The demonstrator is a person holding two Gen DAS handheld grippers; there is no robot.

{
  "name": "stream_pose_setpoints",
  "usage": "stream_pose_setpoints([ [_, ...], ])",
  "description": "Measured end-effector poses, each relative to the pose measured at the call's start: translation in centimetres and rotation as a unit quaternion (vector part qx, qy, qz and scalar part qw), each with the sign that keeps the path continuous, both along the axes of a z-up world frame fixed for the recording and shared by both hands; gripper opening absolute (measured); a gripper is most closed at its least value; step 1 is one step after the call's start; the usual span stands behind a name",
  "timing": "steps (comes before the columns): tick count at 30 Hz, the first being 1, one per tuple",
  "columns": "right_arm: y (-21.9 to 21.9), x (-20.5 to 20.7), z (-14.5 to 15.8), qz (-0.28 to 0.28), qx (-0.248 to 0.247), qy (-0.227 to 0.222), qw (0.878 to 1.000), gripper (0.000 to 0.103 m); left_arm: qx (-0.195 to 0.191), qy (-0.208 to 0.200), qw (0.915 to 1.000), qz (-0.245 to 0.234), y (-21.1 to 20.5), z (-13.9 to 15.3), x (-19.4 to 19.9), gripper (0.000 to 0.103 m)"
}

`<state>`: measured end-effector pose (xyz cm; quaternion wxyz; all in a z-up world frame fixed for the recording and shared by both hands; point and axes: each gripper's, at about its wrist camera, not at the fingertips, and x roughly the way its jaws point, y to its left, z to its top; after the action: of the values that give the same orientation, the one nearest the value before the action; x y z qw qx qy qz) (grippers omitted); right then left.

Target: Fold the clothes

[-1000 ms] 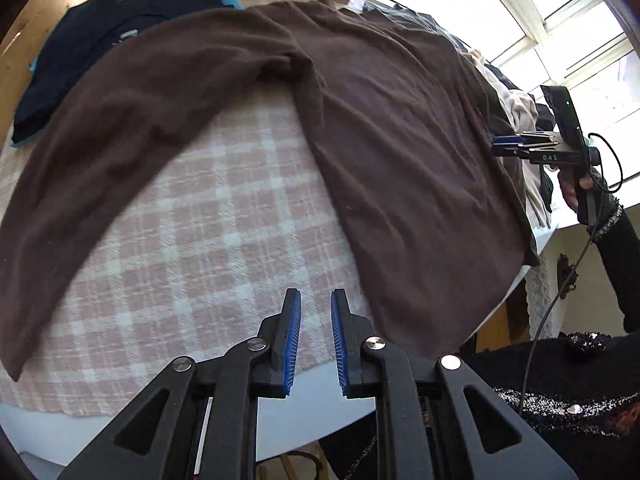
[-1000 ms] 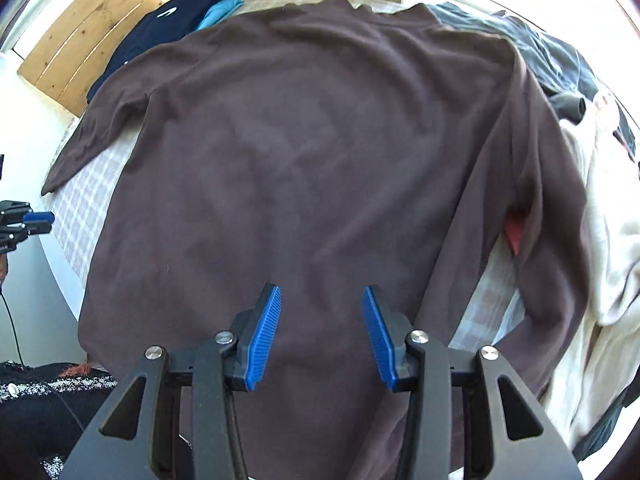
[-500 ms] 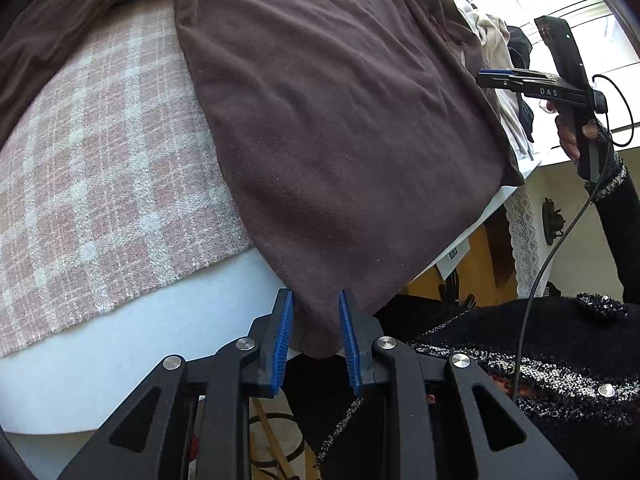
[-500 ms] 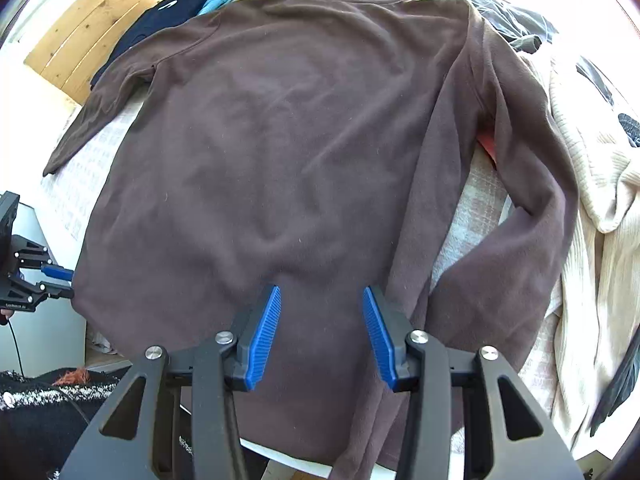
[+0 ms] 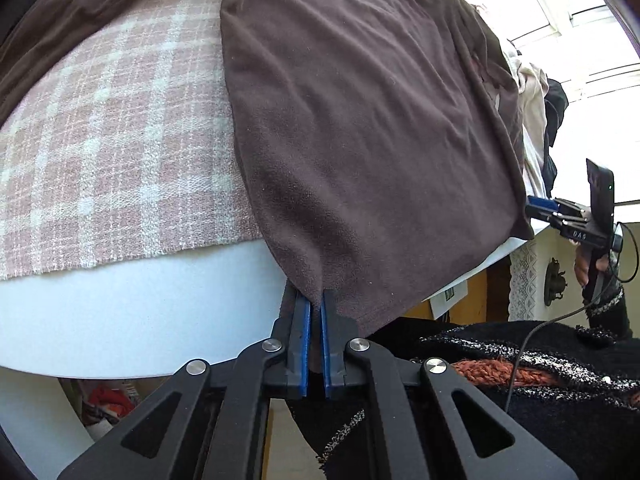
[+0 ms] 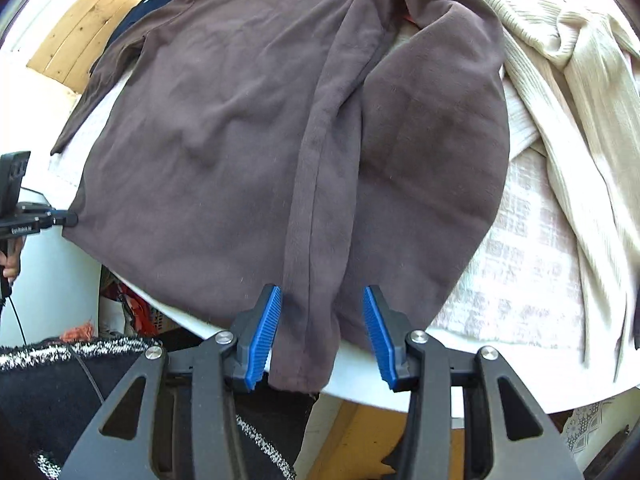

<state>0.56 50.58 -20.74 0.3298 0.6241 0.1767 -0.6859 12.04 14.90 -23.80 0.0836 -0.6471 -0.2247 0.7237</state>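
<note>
Bright window light is washing over a white round desk (image 5: 120, 300) covered partly by a pink-and-white checked cloth (image 5: 100, 140). Wooden panelling (image 6: 80, 40) is showing at the far side, with a dark folded garment (image 6: 160, 0) near it and a cream knit (image 6: 560, 60) heaped to the right.

The brown sweater (image 6: 220, 140) is lying spread flat across the cloth, hem toward the person and hanging just over the near edge of the desk. That layout is leaving both lower corners free to be taken, which is probably the start of a lengthwise fold.

The left claw (image 5: 315, 320) is pointing steeply down at the near edge, its blue pads pressed together and pinching the left hem corner of the sweater; fabric is puckering up out of the pinch.

The right claw (image 6: 320, 328) is also angling steeply down, spread with clear space at each pad, straddling the right side seam and hem without pressing on them. The right sleeve (image 6: 432, 140) is lying folded back beside the body, just beyond this claw. Whether the pads are brushing the fabric is hard to tell at the frame's edge.

A black-sleeved hand (image 5: 588, 268) is gripping the right handle.
</note>
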Motion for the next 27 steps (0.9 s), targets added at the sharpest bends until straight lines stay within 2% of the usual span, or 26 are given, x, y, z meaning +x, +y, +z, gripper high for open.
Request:
stream_pose_setpoints([
  [6,-0.8,1.3,-2.2,0.024,0.042,0.001,0.999,0.042,0.040,0.007,0.9988,0.026,-0.5,0.5,0.1,0.004],
  [7,-0.6,1.1,-2.6,0.020,0.037,-0.012,0.999,0.040,0.051,0.008,0.9982,0.032,-0.6,0.6,0.0,0.004],
  [9,0.0,0.5,-2.5,0.005,0.003,-0.046,0.999,0.018,0.065,0.011,0.9969,0.041,-1.4,1.1,-0.4,0.004],
  [11,0.5,-0.3,-1.3,-0.007,-0.041,-0.069,0.997,0.011,0.063,0.016,0.9968,0.047,-2.5,2.2,-0.8,0.004],
  [14,1.3,-1.5,2.1,-0.027,-0.132,-0.086,0.987,0.009,0.058,0.028,0.9965,0.054,-3.4,3.8,-2.6,0.004],
  [17,1.7,-3.3,5.4,-0.045,-0.201,-0.069,0.976,0.009,0.037,0.039,0.9971,0.054,-4.7,4.5,-4.9,0.004],
  [18,1.7,-4.1,5.7,-0.052,-0.199,-0.060,0.977,0.009,0.032,0.034,0.9973,0.055,-5.2,4.0,-5.7,0.004],
  [20,1.1,-5.2,5.2,-0.060,-0.165,-0.037,0.984,0.009,0.030,0.017,0.9978,0.057,-5.8,2.5,-6.7,0.004],
  [23,2.4,-6.2,3.8,-0.081,-0.131,-0.070,0.986,0.009,0.039,-0.008,0.9981,0.048,-5.0,1.1,-5.9,0.004],
  [27,3.8,-4.0,3.2,-0.081,-0.122,-0.102,0.984,0.009,0.089,-0.026,0.9939,0.060,-4.2,1.4,-2.5,0.004],
])
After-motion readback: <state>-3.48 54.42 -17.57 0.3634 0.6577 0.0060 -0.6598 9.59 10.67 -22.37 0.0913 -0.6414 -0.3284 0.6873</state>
